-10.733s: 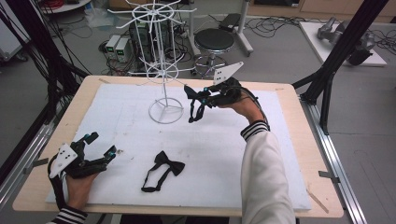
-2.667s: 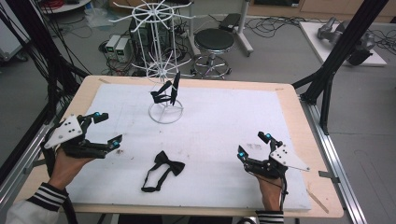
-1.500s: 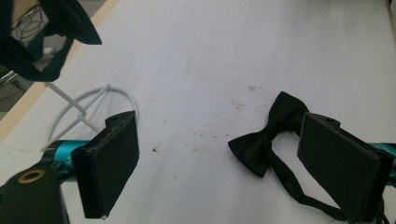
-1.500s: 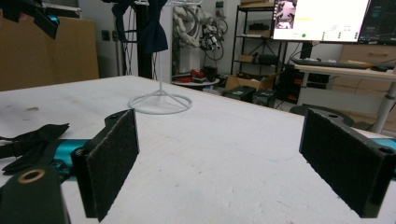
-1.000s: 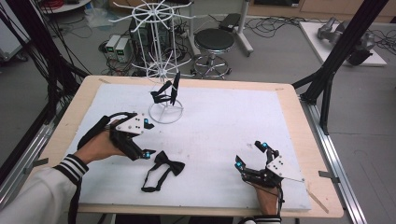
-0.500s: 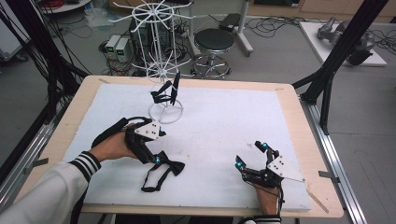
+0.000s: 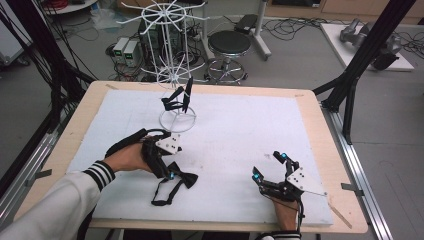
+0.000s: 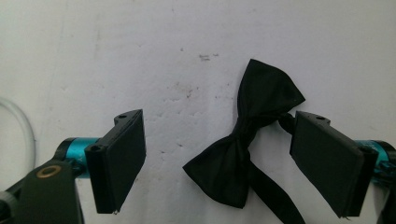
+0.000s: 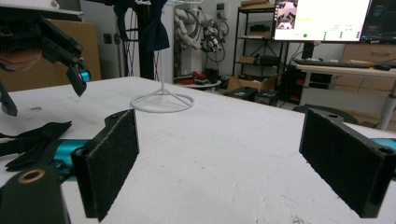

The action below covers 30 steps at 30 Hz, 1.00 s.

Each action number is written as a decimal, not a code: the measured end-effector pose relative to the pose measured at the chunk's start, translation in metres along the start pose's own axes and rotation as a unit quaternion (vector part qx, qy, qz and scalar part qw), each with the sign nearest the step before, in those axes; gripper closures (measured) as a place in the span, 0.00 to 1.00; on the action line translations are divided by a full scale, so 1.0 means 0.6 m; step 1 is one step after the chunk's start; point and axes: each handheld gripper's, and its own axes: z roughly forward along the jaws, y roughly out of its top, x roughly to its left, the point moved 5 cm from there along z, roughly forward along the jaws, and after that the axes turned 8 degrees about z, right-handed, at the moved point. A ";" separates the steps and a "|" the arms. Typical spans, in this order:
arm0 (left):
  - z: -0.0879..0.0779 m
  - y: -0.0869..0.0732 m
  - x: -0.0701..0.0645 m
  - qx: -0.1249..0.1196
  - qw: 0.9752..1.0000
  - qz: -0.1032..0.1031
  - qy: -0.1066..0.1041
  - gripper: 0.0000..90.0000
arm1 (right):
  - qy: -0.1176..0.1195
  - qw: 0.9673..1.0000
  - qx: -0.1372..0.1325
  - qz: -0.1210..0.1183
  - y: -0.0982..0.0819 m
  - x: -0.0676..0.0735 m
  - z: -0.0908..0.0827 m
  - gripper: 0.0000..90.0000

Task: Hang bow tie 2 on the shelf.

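Black fabric, a bow tie (image 8: 254,140), lies flat on the white mat (image 7: 240,135) directly under the left gripper (image 7: 167,167). In the left gripper view its knot sits between the two wide-apart jaws, closer to the right-hand jaw, which is just beside the band where it leaves the knot. The jaws are spread well open and grasp nothing. From the high view the tie's strap loops toward the near edge of the mat.

A second bow tie (image 7: 179,97) hangs on the white wire rack (image 7: 172,75), whose ring base stands on the far part of the mat, near the left hand (image 7: 131,156).

At the near right corner of the mat the right gripper (image 7: 270,167) rests low, well apart from both ties. Its jaws are also spread wide, with only bare mat between them.
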 end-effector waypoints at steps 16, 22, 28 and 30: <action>0.033 -0.005 -0.007 0.049 0.998 0.026 -0.035 0.34 | -0.003 1.000 -0.003 0.000 0.000 0.000 0.000 0.13; 0.039 -0.003 -0.007 0.057 0.997 0.032 -0.041 0.38 | -0.003 1.000 -0.003 -0.001 0.000 0.000 0.000 0.13; 0.043 -0.004 -0.007 0.066 0.996 0.035 -0.046 0.42 | -0.002 1.000 -0.006 0.002 0.000 -0.001 -0.001 0.13; 0.044 -0.005 -0.007 0.073 0.996 0.034 -0.047 0.42 | -0.001 1.000 -0.007 0.004 0.000 -0.001 -0.001 0.13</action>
